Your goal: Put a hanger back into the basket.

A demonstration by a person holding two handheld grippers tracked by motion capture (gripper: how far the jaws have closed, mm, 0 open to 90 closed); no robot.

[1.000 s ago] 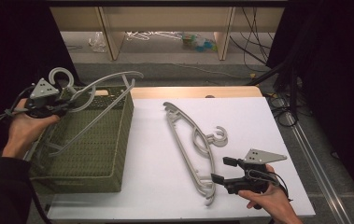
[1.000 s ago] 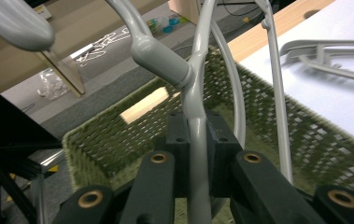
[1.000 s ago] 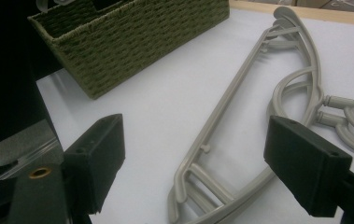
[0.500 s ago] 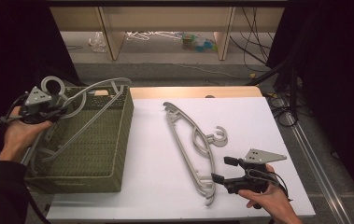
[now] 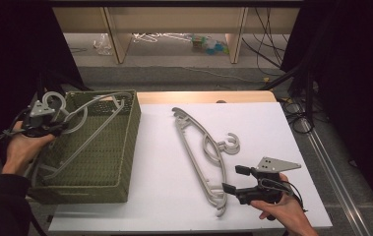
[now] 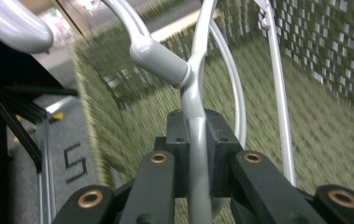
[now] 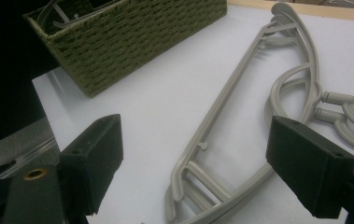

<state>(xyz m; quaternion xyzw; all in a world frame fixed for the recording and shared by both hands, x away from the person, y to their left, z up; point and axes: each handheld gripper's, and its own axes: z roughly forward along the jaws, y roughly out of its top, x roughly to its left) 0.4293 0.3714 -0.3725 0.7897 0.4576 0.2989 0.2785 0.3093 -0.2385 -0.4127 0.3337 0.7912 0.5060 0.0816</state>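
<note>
Hanger (image 5: 88,118) sits clenched at its neck in your left gripper (image 5: 51,129), angled into the basket (image 5: 125,147) at the worktop's left edge; lower it, release; right gripper (image 5: 235,179) gapes beside two more hangers (image 5: 199,147)

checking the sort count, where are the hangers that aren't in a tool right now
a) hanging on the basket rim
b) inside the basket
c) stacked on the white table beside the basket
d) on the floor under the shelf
c: in the high view the stacked grey hangers lie flat on the white table, to the right of the green woven basket and apart from it, just in front of the open right tool.
</note>
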